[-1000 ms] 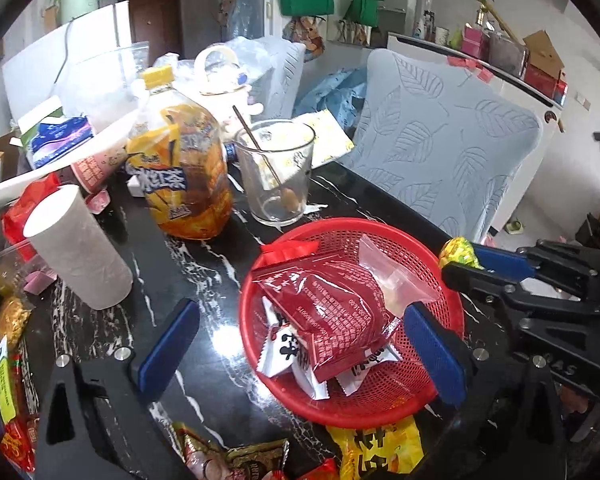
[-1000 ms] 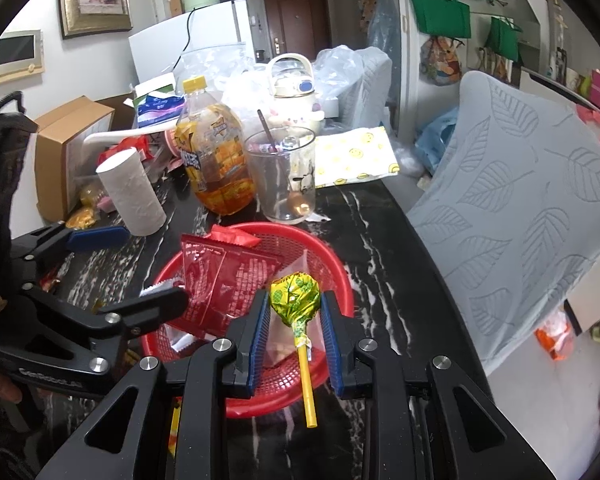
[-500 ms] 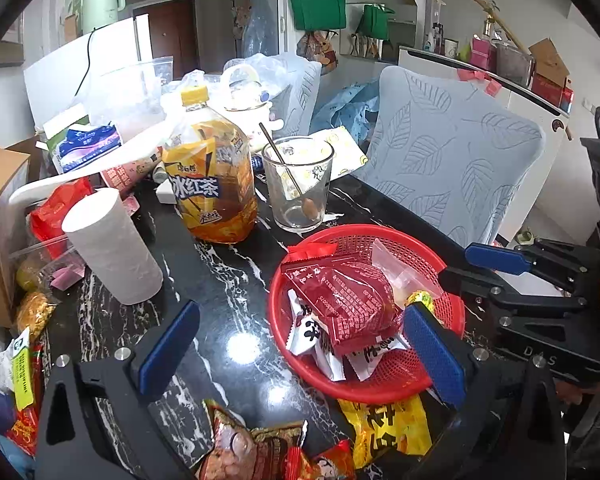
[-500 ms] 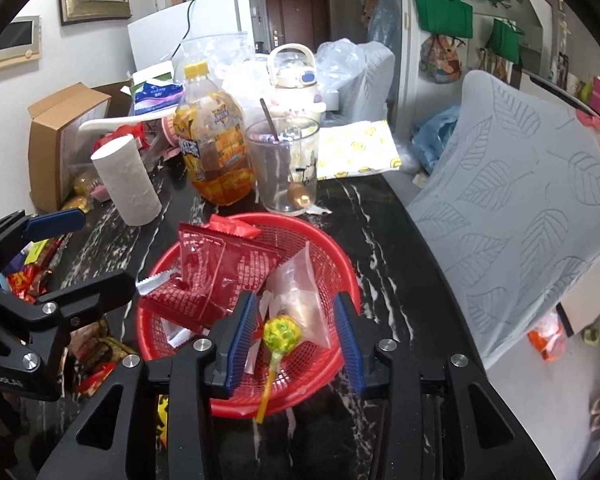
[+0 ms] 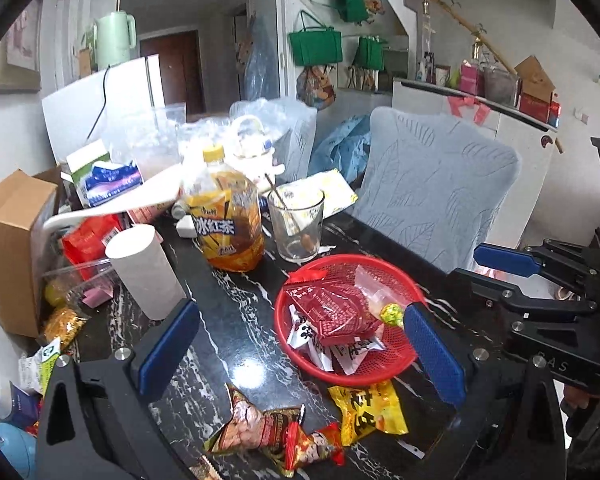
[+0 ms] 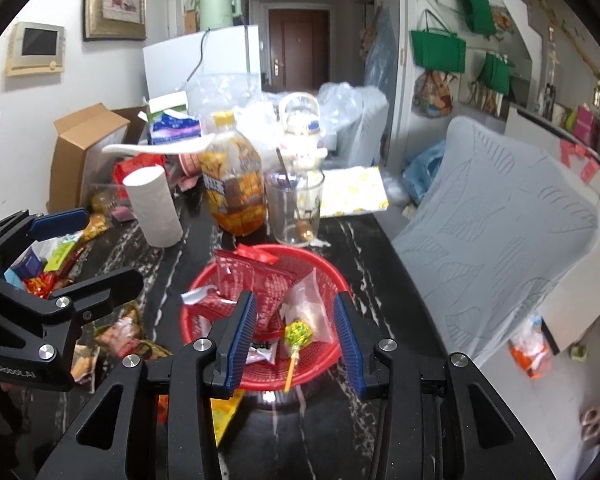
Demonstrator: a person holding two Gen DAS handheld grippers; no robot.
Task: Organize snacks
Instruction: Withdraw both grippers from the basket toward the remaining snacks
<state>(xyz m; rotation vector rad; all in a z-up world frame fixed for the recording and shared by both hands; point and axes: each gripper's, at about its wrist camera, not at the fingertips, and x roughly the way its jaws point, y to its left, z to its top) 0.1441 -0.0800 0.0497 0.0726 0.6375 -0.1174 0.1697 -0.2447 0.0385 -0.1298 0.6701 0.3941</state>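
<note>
A red mesh basket (image 5: 342,376) (image 6: 334,274) sits on the black marble table. It holds a red packet (image 5: 332,312) (image 6: 256,280), a clear packet, white sachets and a green-yellow lollipop (image 5: 392,314) (image 6: 299,332), whose stick leans over the near rim. My right gripper (image 6: 294,298) hangs open above the basket's near side, nothing between its pads. My left gripper (image 5: 300,312) is open wide, back from the basket and above it. A yellow packet (image 5: 368,408) and crumpled brown and red packets (image 5: 268,432) lie loose on the table in front of the basket.
Behind the basket stand an iced-tea bottle (image 5: 228,228), a glass with a spoon (image 5: 296,224) and a paper roll (image 5: 144,272). A cardboard box (image 5: 12,252) and more snack packets (image 6: 52,264) crowd the left. A pale chair back (image 5: 432,184) borders the table's right edge.
The right gripper opened and let go of the lollipop, which now lies in the basket. Both grippers have drawn back and risen, so the basket looks smaller.
</note>
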